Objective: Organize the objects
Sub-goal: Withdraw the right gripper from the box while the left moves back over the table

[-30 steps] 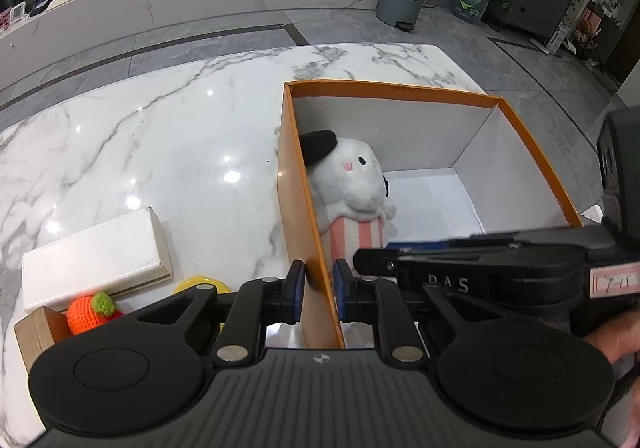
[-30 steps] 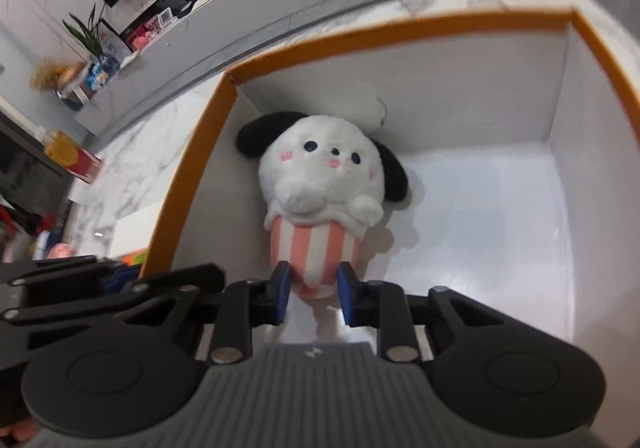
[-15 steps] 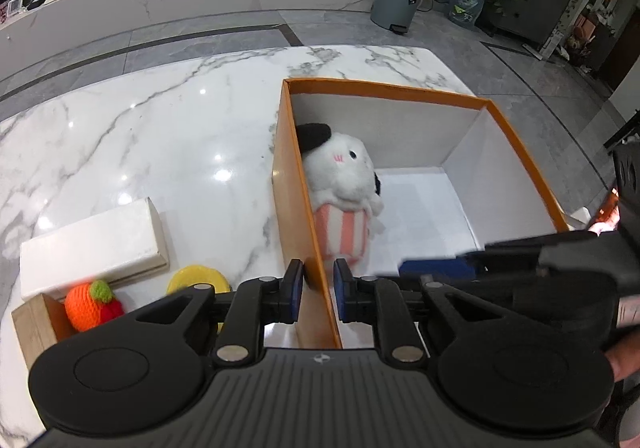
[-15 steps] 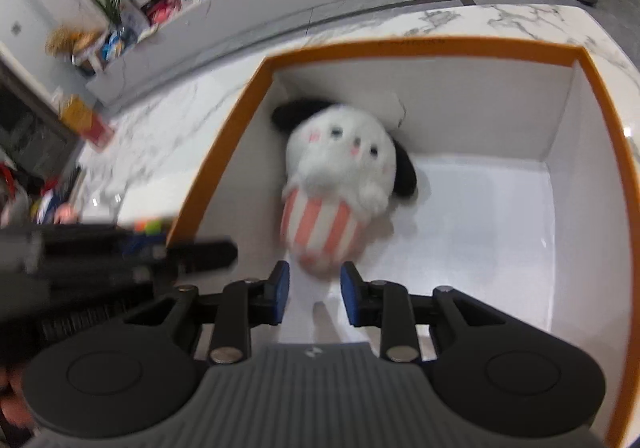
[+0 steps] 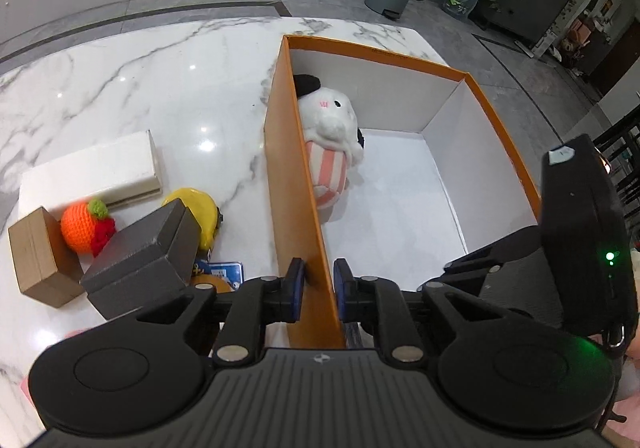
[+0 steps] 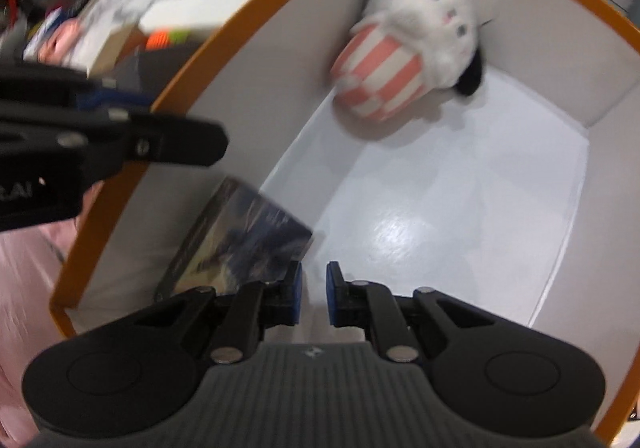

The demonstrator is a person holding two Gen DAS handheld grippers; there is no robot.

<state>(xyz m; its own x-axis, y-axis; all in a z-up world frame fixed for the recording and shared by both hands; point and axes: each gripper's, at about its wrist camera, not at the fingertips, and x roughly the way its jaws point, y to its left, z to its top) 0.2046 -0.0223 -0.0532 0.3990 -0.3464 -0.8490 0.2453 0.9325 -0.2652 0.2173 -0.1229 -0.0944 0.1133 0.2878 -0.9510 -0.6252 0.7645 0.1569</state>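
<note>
On the white marble desk stands the big orange-sided cardboard box with a white inside. Its near wall is pinched by the left hand-held gripper, which steadies it. Inside lie a white plush dog in a pink-striped cup and a dark flat printed pack. Above the box floor, the right hand-held gripper is narrowing with nothing between its fingers. Judging by this, one item is stowed; next comes fetching the orange crocheted fruit or grey box outside.
</note>
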